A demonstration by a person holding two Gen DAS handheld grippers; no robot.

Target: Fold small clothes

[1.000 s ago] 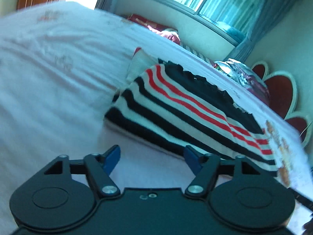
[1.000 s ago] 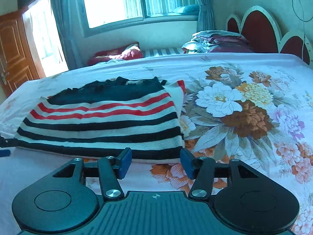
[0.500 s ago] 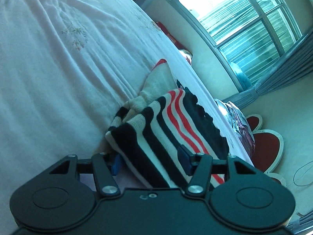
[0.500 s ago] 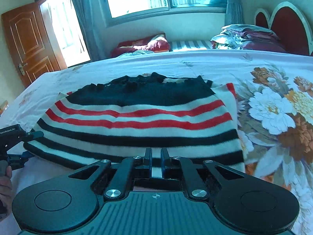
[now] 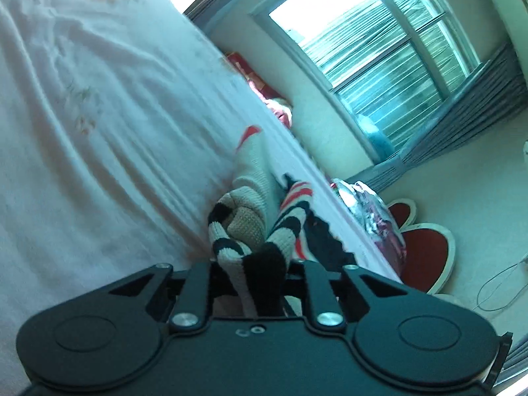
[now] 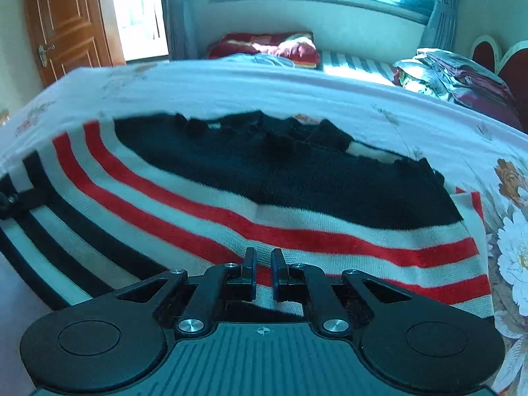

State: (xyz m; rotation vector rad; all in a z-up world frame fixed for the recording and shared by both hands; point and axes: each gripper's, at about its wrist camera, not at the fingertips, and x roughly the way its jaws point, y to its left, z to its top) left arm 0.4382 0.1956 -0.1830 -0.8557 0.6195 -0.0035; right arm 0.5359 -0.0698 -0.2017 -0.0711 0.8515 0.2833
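Observation:
A knitted sweater (image 6: 231, 204) with black, white and red stripes and a black upper part lies on the bed. My right gripper (image 6: 263, 272) is shut on its near hem and holds that edge lifted. In the left wrist view the sweater (image 5: 257, 231) bunches up between the jaws of my left gripper (image 5: 260, 274), which is shut on its striped corner. The left fingertips are hidden by the cloth. The left gripper also shows at the left edge of the right wrist view (image 6: 10, 199).
The bed sheet (image 5: 99, 132) is white on the left and flowered (image 6: 511, 247) on the right. Folded bedding (image 6: 455, 82) lies by the red headboard (image 5: 425, 257). A window (image 5: 379, 39), curtains and a wooden door (image 6: 66, 23) stand beyond the bed.
Both grippers closed on the sweater's near edge, the right first, then the left. Both lifted the hem and carried it forward over the sweater.

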